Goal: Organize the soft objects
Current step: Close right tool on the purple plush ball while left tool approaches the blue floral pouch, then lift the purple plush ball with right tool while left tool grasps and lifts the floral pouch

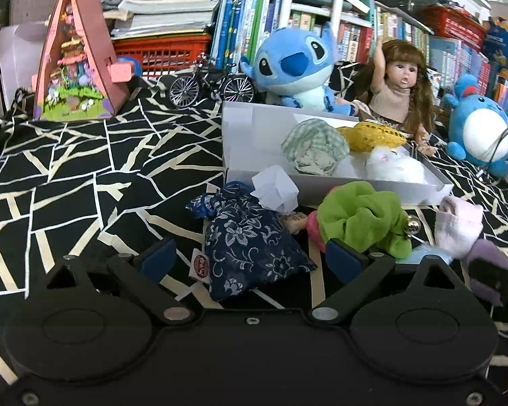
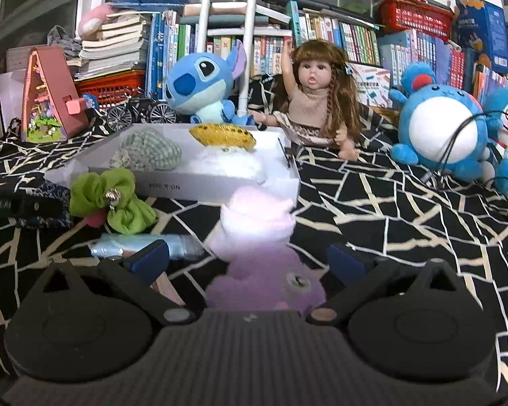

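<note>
A white box holds a green checked cloth, a yellow pouch and a white fluffy toy. My left gripper is open around a navy floral pouch topped by crumpled white paper. A green scrunchie lies beside it. My right gripper is open around a pink and purple sock on the black patterned cloth.
A Stitch plush, a doll and a blue round plush sit behind the box. A toy house, a model bicycle and book stacks line the back. A light blue tube lies near the sock.
</note>
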A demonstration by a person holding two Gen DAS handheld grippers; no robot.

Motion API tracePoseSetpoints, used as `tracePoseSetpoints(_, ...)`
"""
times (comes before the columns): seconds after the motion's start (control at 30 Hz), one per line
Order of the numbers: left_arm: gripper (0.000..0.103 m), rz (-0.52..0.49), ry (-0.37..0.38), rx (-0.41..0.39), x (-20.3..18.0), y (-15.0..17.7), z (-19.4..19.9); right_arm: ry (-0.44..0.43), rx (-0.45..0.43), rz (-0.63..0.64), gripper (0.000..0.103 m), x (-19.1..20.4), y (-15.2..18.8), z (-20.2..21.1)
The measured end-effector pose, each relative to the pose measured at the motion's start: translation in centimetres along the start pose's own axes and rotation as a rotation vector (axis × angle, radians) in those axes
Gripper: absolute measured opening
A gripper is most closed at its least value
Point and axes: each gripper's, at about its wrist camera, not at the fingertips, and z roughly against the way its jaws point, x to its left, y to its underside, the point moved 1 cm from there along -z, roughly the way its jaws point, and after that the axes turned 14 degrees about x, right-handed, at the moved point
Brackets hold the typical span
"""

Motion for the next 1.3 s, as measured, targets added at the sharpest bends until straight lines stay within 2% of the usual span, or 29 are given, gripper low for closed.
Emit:
tracePoseSetpoints(0.13, 0.093, 0.019, -0.006, 0.010, -0.1, -0.5, -0.9, 0.005, 0.017, -0.015, 0.103, -0.3, 0.8, -0.1)
tracePoseSetpoints(0.33, 0.084, 0.006, -0.026, 0.037, -0.5, -0.6, -2.0, 0.005, 0.045, -0.029, 0.103, -0.5, 1.6, -0.5)
tracePoseSetpoints(0.4, 0.078, 0.009, -0.024, 0.044, -0.4, -0.5, -2.2, 0.002, 0.049, -0.037, 0.103, -0.5, 1.8, -0.6)
tracePoseSetpoints(0.47, 0.066, 0.004, -0.025, 0.036, -0.4, -0.4, -2.1, -0.005, 0.053, -0.048, 0.103, -0.7, 1.8, -0.7)
tracePoseSetpoints(0.57, 0.056, -0.003, -0.016, 0.032, -0.5, -0.2, -1.9, -0.019, 0.060, -0.067, 0.103, -0.9, 1.9, -0.9)
tracePoseSetpoints(0.67, 0.051, -0.015, -0.021, 0.026, -0.6, 0.1, -1.4, -0.037, 0.065, -0.080, 0.103, -1.0, 2.0, -0.9)
tracePoseSetpoints(0.87, 0.046, -0.020, 0.004, 0.035, -0.1, 0.7, -0.3, -0.078, 0.075, -0.093, 0.101, -1.0, 2.1, -1.0)
tracePoseSetpoints(1.17, 0.042, -0.025, 0.020, 0.043, 0.3, 1.8, 1.4, -0.075, 0.065, -0.083, 0.086, -0.6, 2.0, -0.7)
tracePoseSetpoints(1.3, 0.042, -0.028, 0.017, 0.041, 0.3, 1.9, 1.5, -0.050, 0.069, -0.096, 0.074, -0.7, 2.0, -0.9)
